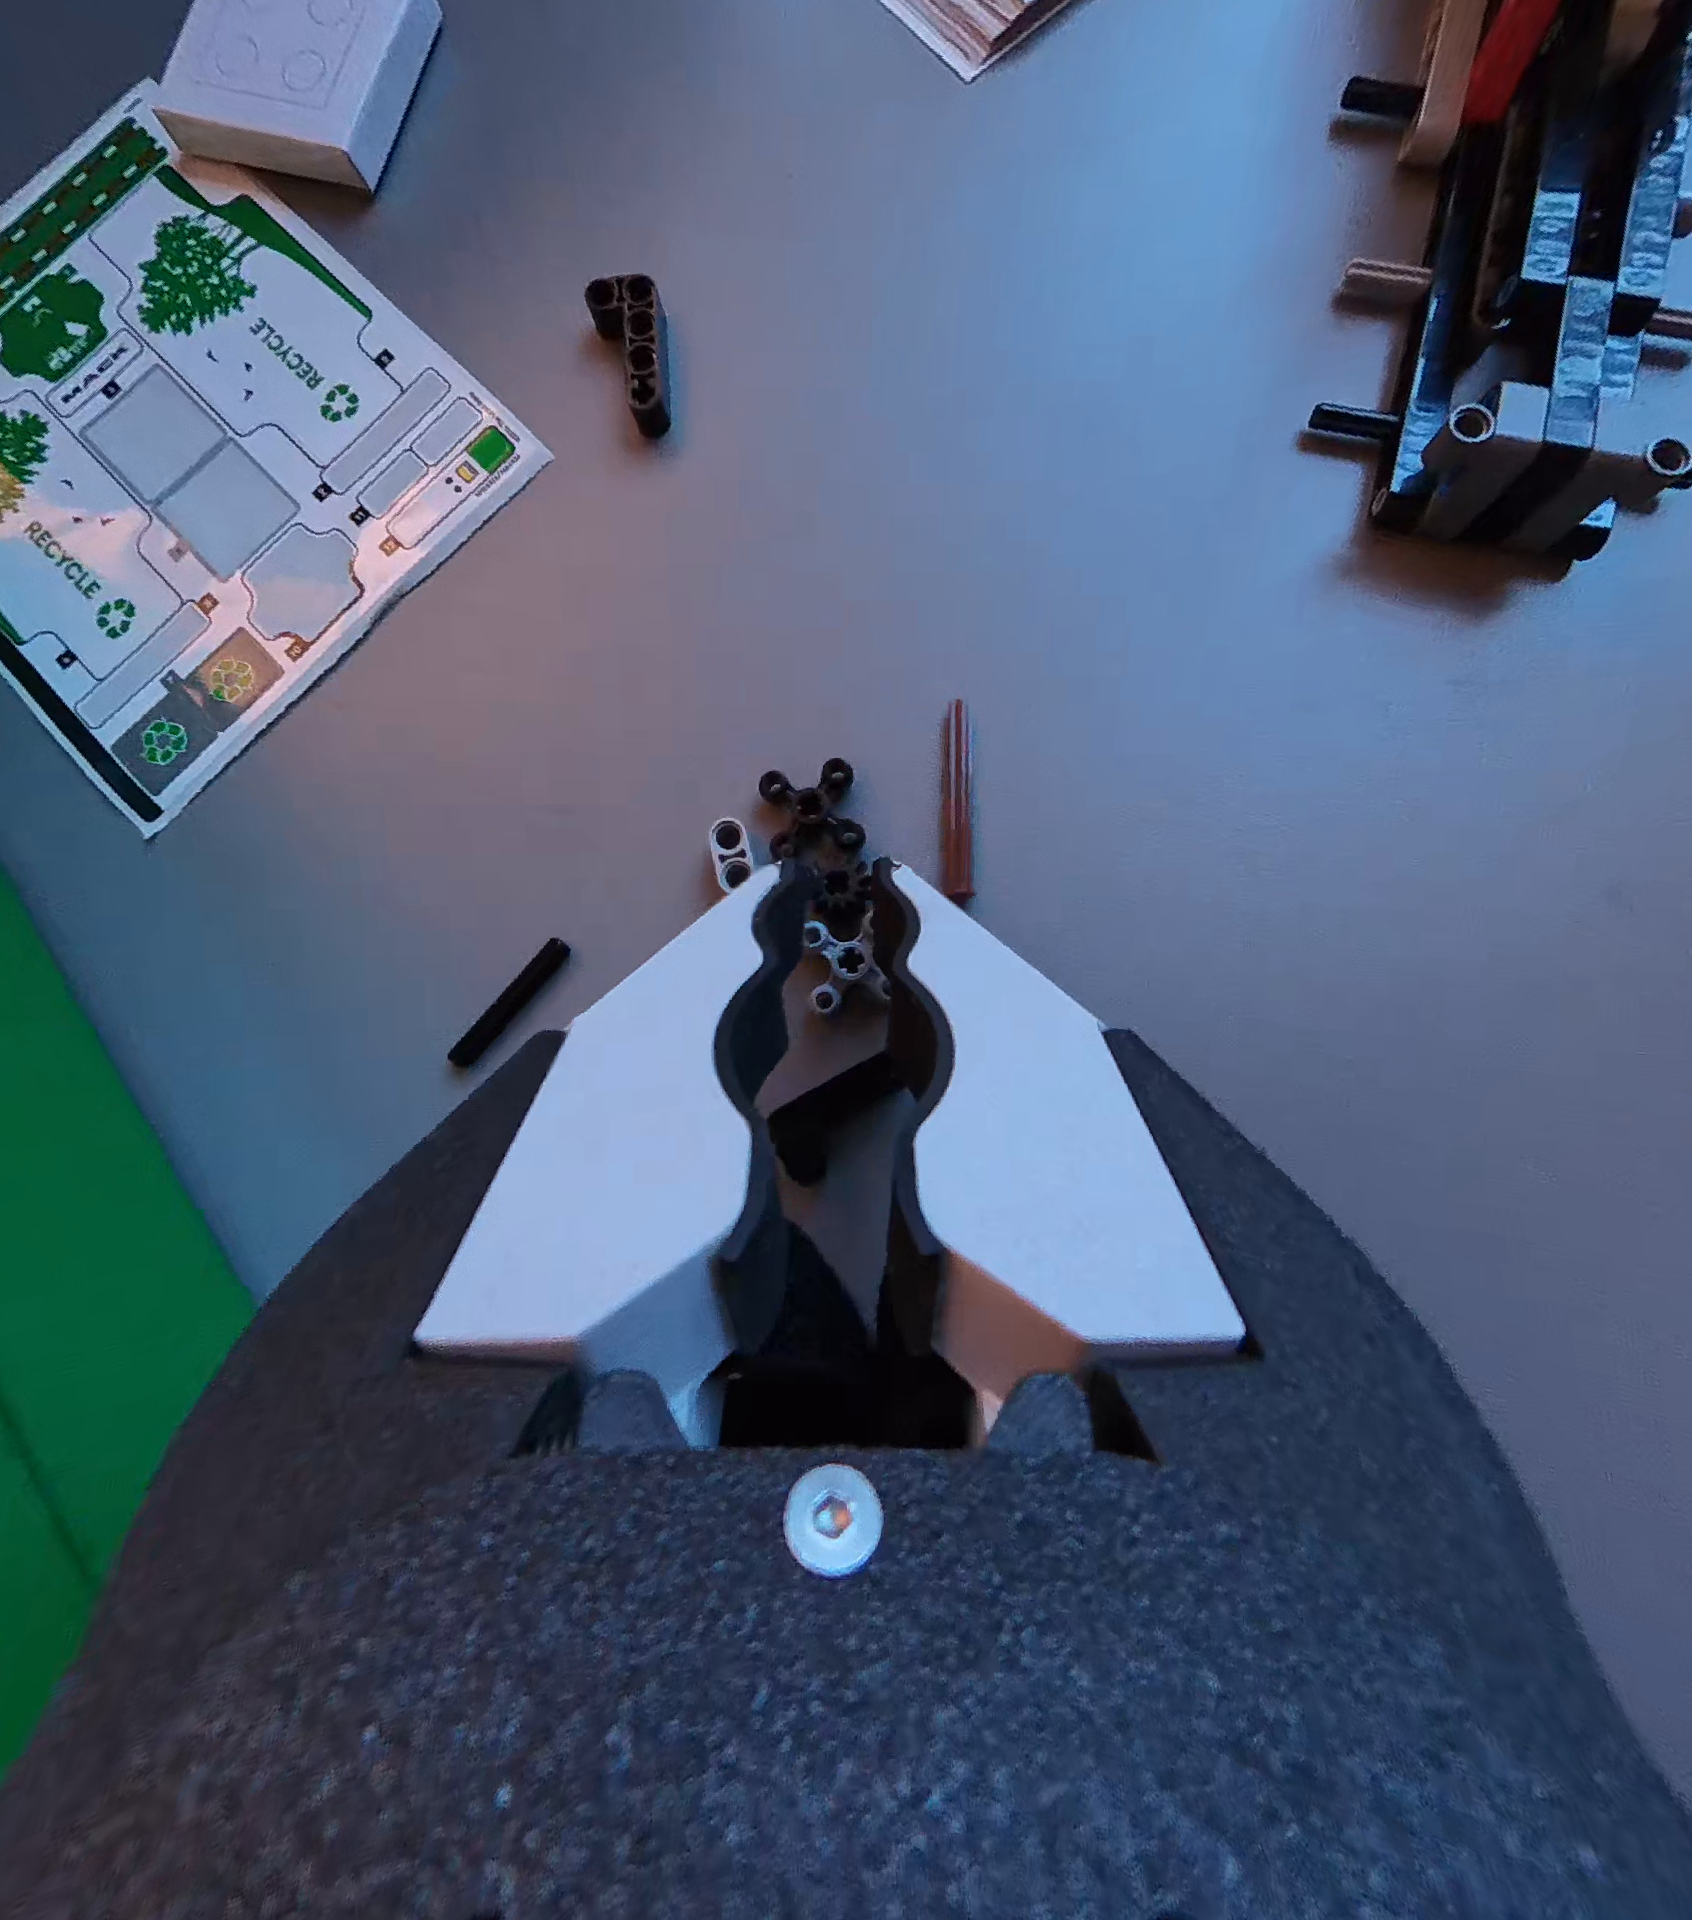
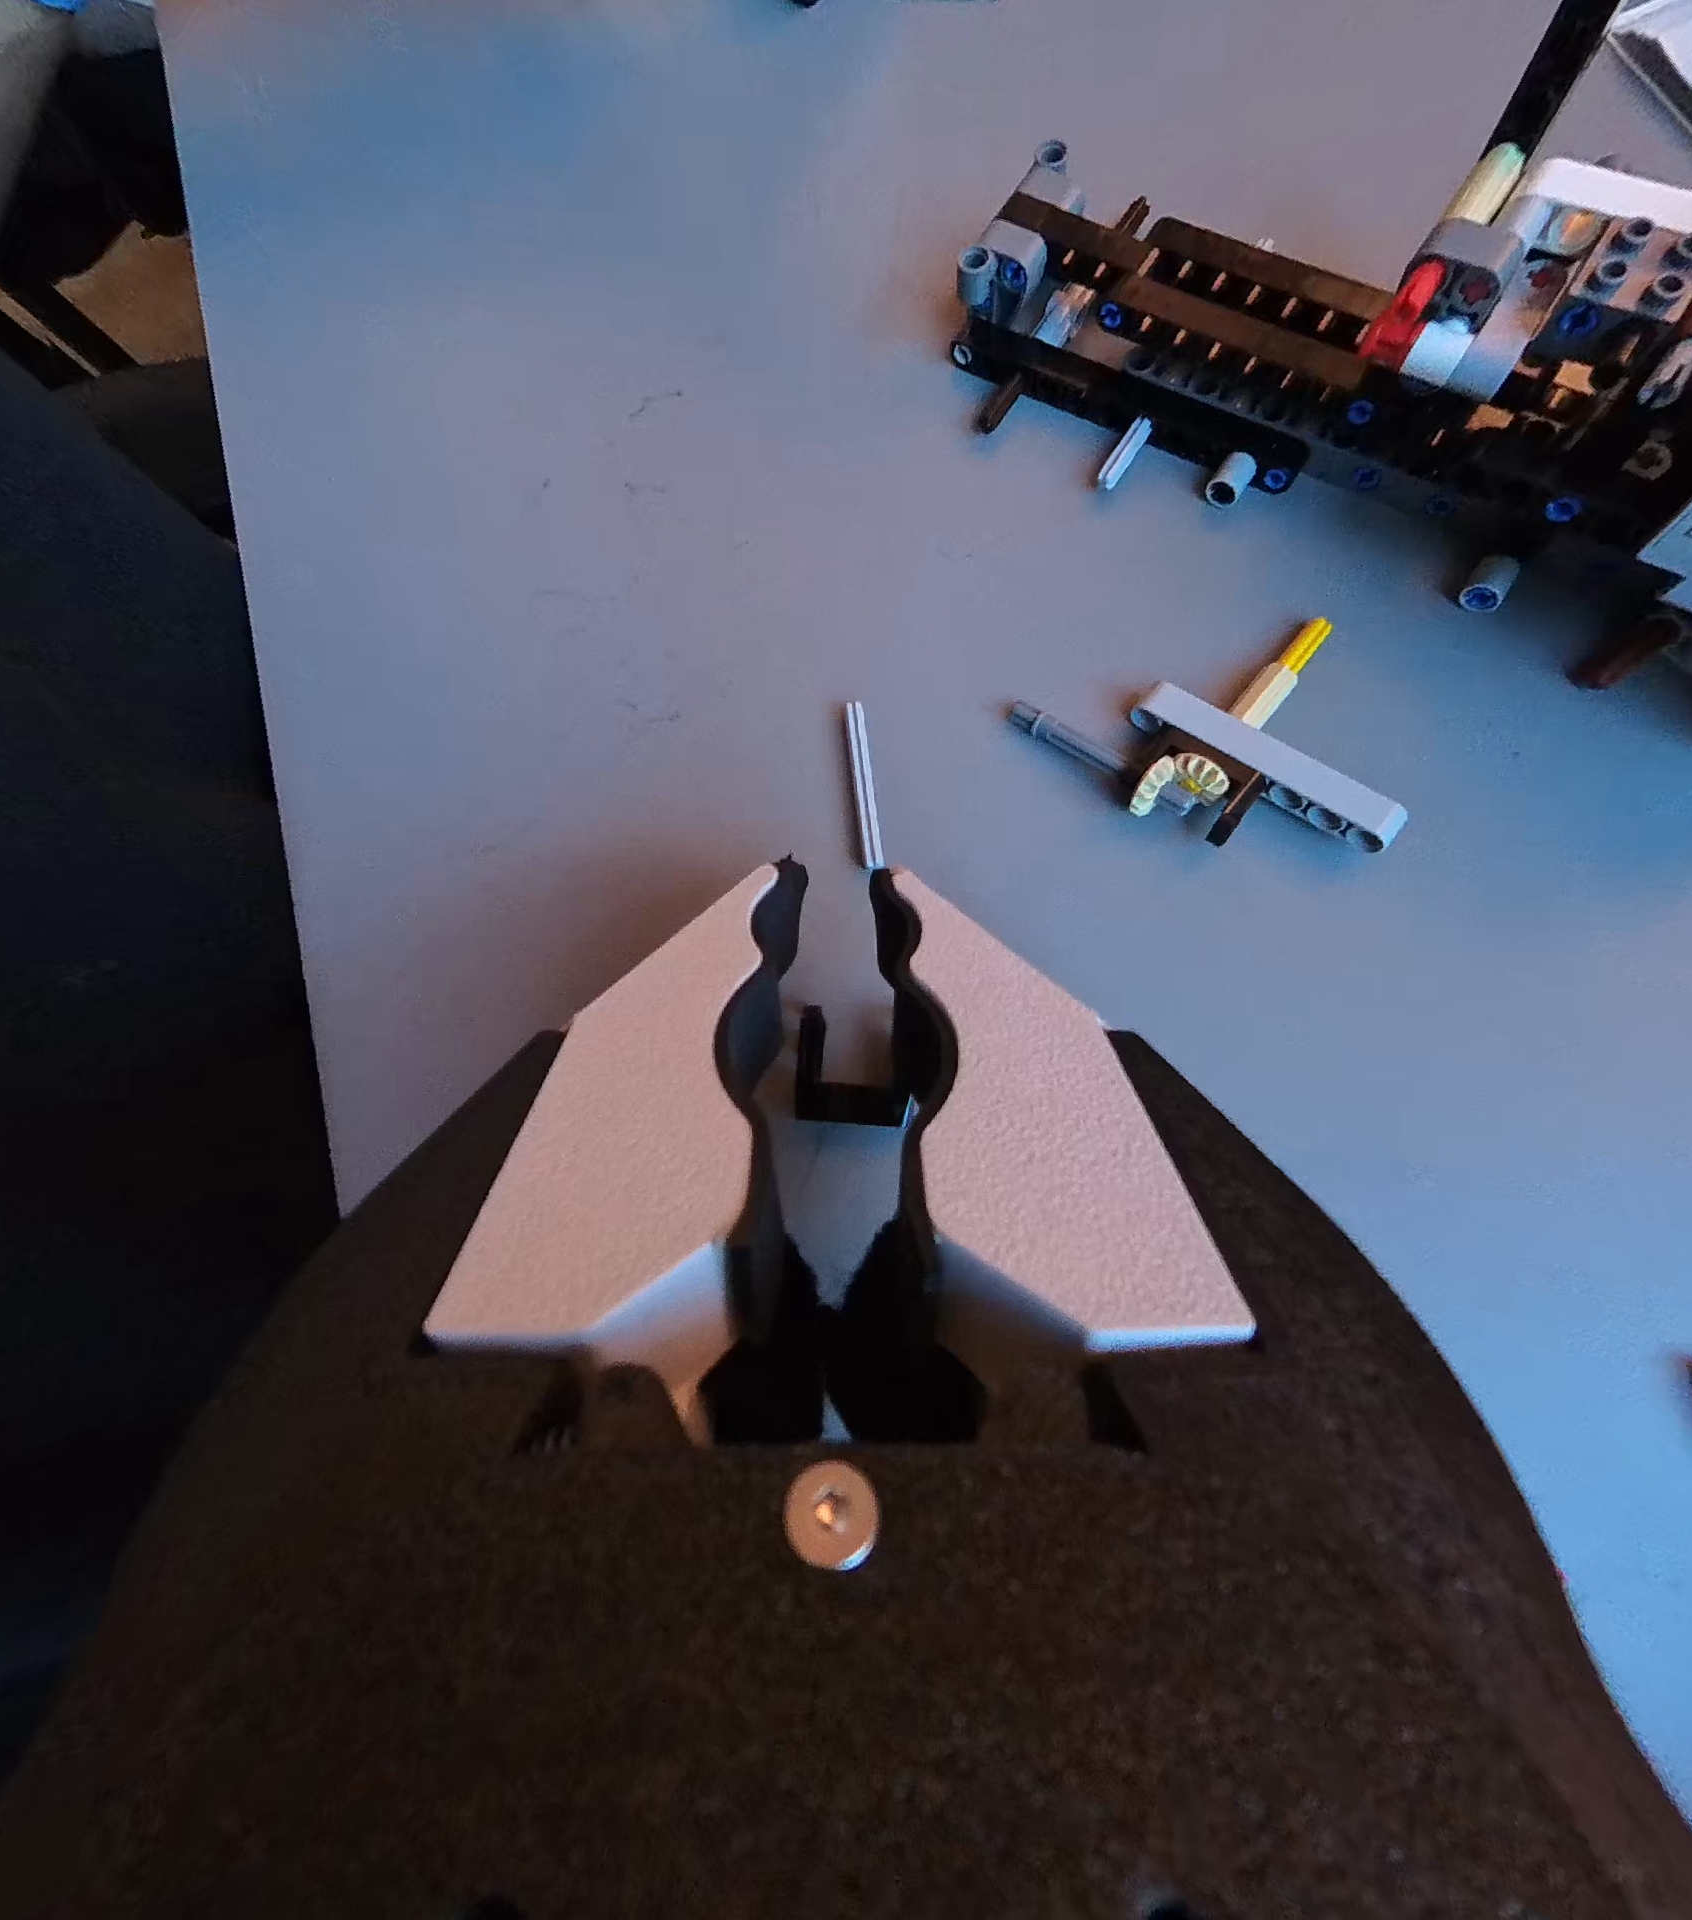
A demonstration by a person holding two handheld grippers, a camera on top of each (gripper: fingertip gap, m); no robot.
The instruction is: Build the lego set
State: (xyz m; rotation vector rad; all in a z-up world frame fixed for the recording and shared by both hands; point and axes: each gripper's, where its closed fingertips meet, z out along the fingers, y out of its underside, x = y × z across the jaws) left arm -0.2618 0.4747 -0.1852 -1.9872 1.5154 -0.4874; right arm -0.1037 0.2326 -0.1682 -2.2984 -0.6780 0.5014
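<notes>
We held the left tool [image 1: 834,868] slightly parted over small, light, stiff connectors [image 1: 847,961]; the right tool [image 2: 829,871] hung empty, slightly parted.

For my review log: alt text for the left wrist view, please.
The left gripper hovers, jaws slightly apart, over small black and grey connector pieces on a grey table. A sticker sheet lies far left, a partly built black model far right.

Dim bluish light, soft shadows, wide-angle bending and blur at edges.
</notes>
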